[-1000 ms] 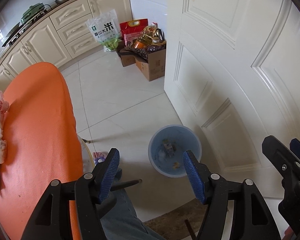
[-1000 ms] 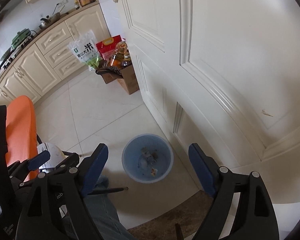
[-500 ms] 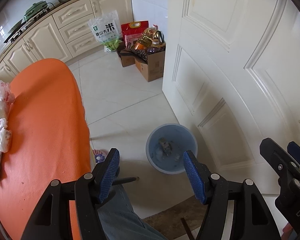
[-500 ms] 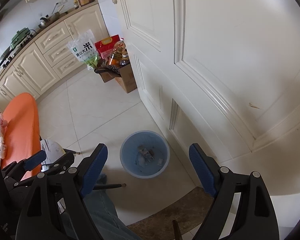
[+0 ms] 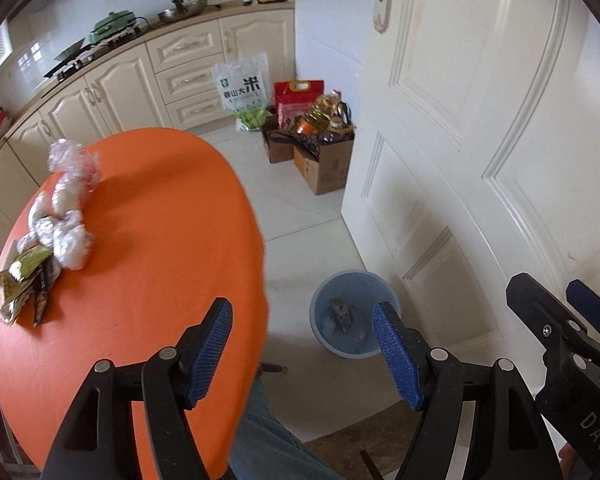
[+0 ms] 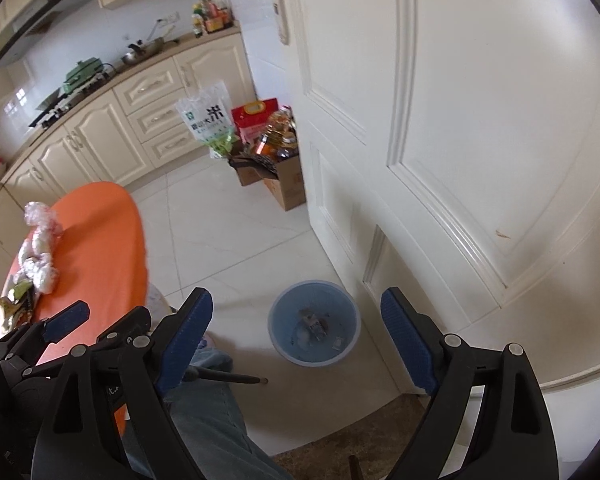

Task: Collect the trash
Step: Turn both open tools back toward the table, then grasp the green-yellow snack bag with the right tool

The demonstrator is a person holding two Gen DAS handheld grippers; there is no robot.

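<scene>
Far left on the orange worktop (image 5: 148,240): green snack wrappers (image 5: 22,280) at the edge, touching a heap of crumpled clear plastic wrap (image 5: 66,208) stretching toward the cabinets (image 5: 112,92). Both piles also visible in the right wrist view, wrappers (image 6: 16,300) and plastic (image 6: 38,250), along the worktop's far-left side. Next, the left tool (image 5: 302,354), spread wide with nothing between the blue pads, held above the worktop's right edge and the white tiled floor (image 5: 300,208). Further right, a blue bin (image 5: 354,314) on the floor just beside the white door (image 5: 480,128), scraps of trash lying at its bottom. Right tool (image 6: 296,346) likewise gaping, empty, bin (image 6: 314,330) framed between its fingers. Behind, against the door: a cardboard box (image 5: 324,164) of bottles, a rice bag (image 5: 242,90).
</scene>
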